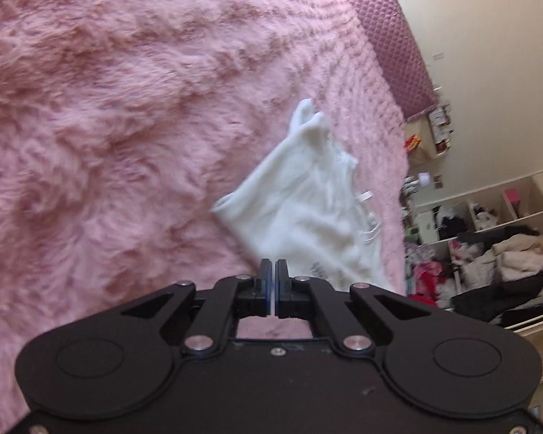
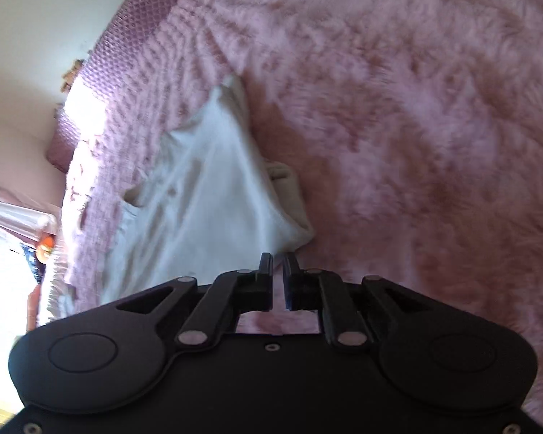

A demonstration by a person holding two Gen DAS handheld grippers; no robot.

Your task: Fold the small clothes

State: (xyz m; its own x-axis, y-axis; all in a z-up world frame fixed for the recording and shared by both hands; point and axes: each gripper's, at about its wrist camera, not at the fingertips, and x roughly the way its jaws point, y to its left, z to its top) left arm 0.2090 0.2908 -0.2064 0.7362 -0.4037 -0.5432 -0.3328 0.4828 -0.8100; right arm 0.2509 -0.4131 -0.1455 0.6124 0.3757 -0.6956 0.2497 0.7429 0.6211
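Fluffy pink blanket (image 1: 126,126) carries a small white cotton garment (image 1: 307,199), rumpled near its edge.
Both the left gripper (image 1: 273,271) and right gripper (image 2: 278,266) pinch its near hem corners, fingers nearly together; light, limp cloth probably sags, so corners suit best.
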